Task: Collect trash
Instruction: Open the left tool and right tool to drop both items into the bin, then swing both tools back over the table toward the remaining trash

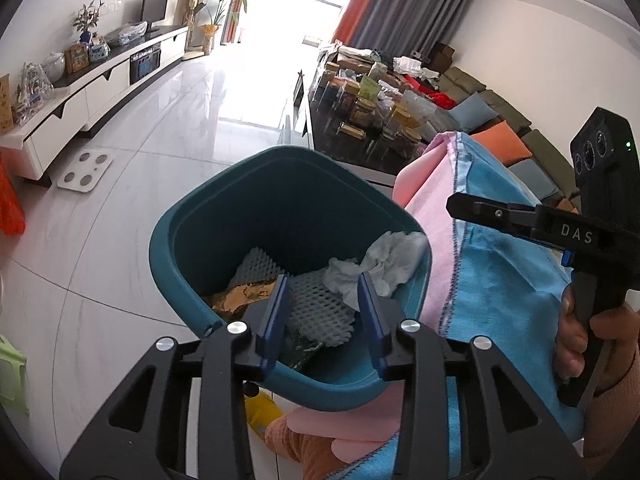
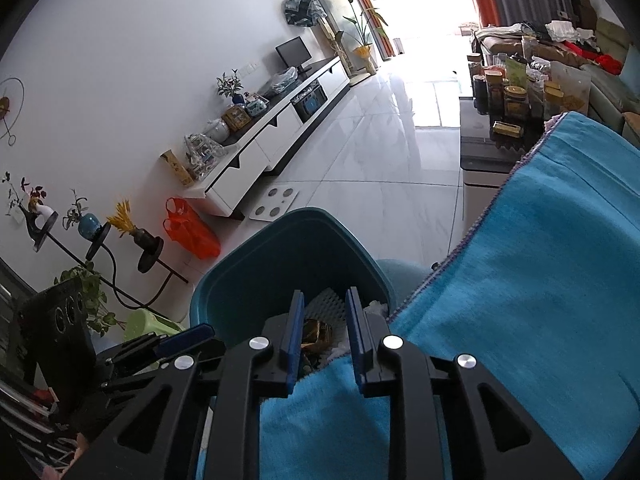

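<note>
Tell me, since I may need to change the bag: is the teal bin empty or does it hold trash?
It holds trash. The teal bin contains white foam netting, crumpled tissue and a brown wrapper, well below the rim.

Left tongs (image 1: 323, 284) angled down, jaws apart, empty; right tongs (image 2: 321, 300) likewise.

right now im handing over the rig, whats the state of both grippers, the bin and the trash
Left gripper: open, nothing between its pads, poised over the teal plastic bin.
Right gripper: open, empty, also over the bin, above the blue cloth.
In the bin: white foam fruit netting, crumpled white tissue, a brown-gold wrapper.
Done: that trash is already in the bin.
Left: I cannot see any more loose trash from these views; check around the blue and pink cloth beside the bin.
</note>
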The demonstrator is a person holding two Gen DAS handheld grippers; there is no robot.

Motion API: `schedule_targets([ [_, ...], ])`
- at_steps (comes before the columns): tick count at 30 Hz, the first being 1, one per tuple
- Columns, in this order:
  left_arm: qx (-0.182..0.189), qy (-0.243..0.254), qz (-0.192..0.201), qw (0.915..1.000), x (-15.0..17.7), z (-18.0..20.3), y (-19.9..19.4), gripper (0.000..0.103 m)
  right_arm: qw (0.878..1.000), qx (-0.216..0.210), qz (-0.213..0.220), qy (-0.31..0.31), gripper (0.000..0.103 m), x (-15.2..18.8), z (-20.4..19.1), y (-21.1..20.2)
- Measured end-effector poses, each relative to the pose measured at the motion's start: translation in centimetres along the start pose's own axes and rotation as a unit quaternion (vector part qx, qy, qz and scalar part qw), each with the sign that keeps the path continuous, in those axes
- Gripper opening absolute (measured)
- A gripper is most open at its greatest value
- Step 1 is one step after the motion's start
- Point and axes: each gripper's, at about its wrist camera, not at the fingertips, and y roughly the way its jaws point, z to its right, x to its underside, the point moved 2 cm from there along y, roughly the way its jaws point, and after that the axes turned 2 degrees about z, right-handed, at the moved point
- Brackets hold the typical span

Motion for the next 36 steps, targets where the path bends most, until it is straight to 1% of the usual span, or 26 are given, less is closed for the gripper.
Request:
schedule_targets([
  [1,0.001,0.002,0.004,1.0,0.0,0.3,-0.2,0.043,1.0,-0.001,0.001,0.0,0.021,0.2,0.1,-0.3],
  [2,0.002,0.003,0.006,1.0,0.1,0.4,-0.4,0.049,1.0,-0.002,0.001,0.0,0.021,0.3,0.1,-0.6],
  [6,0.007,0.012,0.025,0.9996,0.1,1.7,-1.5,0.063,1.0,-0.008,0.006,-0.002,0.021,0.9,0.4,-2.1],
  [7,0.009,0.017,0.03,0.9994,0.0,2.2,-1.8,0.064,1.0,-0.01,0.009,-0.004,0.022,1.1,0.5,-2.7],
  [8,0.011,0.023,0.035,0.9991,0.0,2.7,-2.1,0.066,1.0,-0.011,0.014,-0.007,0.027,1.3,0.6,-3.4],
  [9,0.015,0.028,0.039,0.9988,0.1,3.1,-2.4,0.068,1.0,-0.01,0.017,-0.009,0.028,1.4,0.6,-3.9],
  [10,0.02,0.032,0.042,0.9984,0.1,3.6,-2.7,0.069,1.0,-0.008,0.022,-0.014,0.032,1.7,0.6,-4.8],
  [13,0.035,0.046,0.049,0.9971,0.2,5.2,-3.3,0.073,0.999,-0.005,0.036,-0.021,0.033,2.3,1.2,-7.0],
  [15,0.052,0.06,0.052,0.9955,0.2,6.9,-3.5,0.078,0.999,0.002,0.045,-0.024,0.034,3.0,1.7,-8.5],
  [17,0.07,0.072,0.051,0.9936,0.3,8.6,-3.5,0.082,0.998,0.014,0.057,-0.022,0.037,3.8,2.5,-10.4],
  [19,0.091,0.083,0.047,0.9913,0.5,10.2,-3.3,0.083,0.997,0.031,0.069,-0.019,0.038,4.6,3.4,-11.9],
  [23,0.128,0.114,0.033,0.9847,1.4,14.2,-2.4,0.086,0.994,0.064,0.088,-0.003,0.039,6.3,5.6,-14.9],
  [26,0.158,0.141,0.013,0.9772,2.2,17.9,-1.3,0.087,0.991,0.091,0.098,0.019,0.039,7.7,7.7,-17.2],
  [28,0.172,0.162,0.005,0.9718,2.8,20.1,-0.7,0.087,0.988,0.11,0.106,0.039,0.039,8.7,9.6,-18.8],
  [32,0.195,0.201,-0.008,0.96,3.6,24.8,0.5,0.087,0.977,0.15,0.126,0.079,0.041,10.7,13.1,-22.3],
  [36,0.21,0.235,-0.021,0.9488,4.0,29.0,1.9,0.087,0.963,0.189,0.149,0.12,0.042,12.3,16.8,-25.8],
])
